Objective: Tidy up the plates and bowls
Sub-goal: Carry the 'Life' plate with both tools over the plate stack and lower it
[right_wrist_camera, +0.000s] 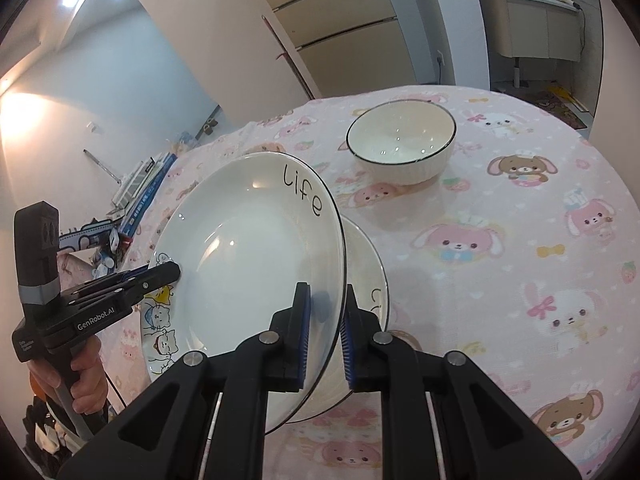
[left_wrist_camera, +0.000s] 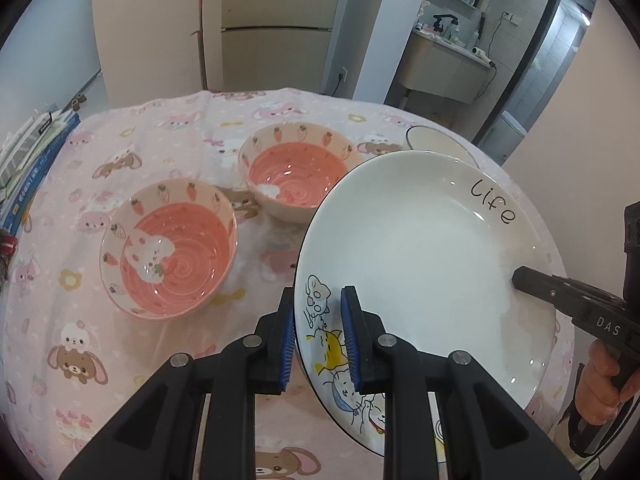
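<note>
Both pairs of jaws are clamped narrow on opposite rims of one white round ceramic plate with cartoon cats and the word "life" [left_wrist_camera: 420,248], the left gripper [left_wrist_camera: 318,344] on the cat side and the right gripper [right_wrist_camera: 324,332] across from it. The plate hangs tilted just above a second similar white plate [right_wrist_camera: 370,280] lying on the pink cartoon-print worktop [right_wrist_camera: 500,280]. Two pink strawberry-pattern bowls [left_wrist_camera: 170,252] sit to its left and a white black-rimmed ribbed bowl [right_wrist_camera: 402,140] stands beyond
</note>
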Tool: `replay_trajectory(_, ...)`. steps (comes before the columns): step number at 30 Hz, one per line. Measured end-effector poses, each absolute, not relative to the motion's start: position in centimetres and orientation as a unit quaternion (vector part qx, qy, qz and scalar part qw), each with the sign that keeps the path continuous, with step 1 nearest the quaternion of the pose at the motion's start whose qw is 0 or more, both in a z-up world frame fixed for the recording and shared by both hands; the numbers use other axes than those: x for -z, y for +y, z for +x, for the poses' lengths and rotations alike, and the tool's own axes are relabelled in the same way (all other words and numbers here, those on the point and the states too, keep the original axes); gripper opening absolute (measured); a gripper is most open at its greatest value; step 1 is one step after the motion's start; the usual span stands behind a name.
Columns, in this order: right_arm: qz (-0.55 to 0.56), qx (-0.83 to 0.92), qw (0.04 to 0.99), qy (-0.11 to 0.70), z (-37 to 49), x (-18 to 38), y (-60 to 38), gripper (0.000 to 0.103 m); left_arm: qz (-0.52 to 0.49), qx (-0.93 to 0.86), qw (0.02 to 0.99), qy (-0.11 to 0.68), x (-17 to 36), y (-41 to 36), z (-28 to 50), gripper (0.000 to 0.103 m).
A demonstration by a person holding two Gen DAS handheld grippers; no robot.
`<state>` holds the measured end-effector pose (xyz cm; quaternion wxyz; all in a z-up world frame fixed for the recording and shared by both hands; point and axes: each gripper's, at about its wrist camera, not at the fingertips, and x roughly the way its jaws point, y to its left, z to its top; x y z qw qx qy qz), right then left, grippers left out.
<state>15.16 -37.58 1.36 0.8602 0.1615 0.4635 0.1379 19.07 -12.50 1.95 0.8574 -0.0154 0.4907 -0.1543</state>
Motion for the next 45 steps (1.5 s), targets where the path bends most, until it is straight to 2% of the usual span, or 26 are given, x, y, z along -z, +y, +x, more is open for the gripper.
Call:
replay_trajectory(10,0.16,-0.138,0.842,0.497,16.1,1.3,-37.0,0.014,-0.017,0.158,0.842,0.515,1.0,-11.9,19.7,0.023)
replay_trajectory(23,0.161,-0.132,0.833,0.512,17.1,3.5,-36.9,0.017,0.006,0.153,0.84,0.521,2.2,-12.4,20.4,0.023)
replay_trajectory(45,0.054,-0.101,0.872,0.476,14.7,2.1,-35.2,0.021,0.033,0.135,0.845,0.516,2.9,-13.8,19.6,0.023)
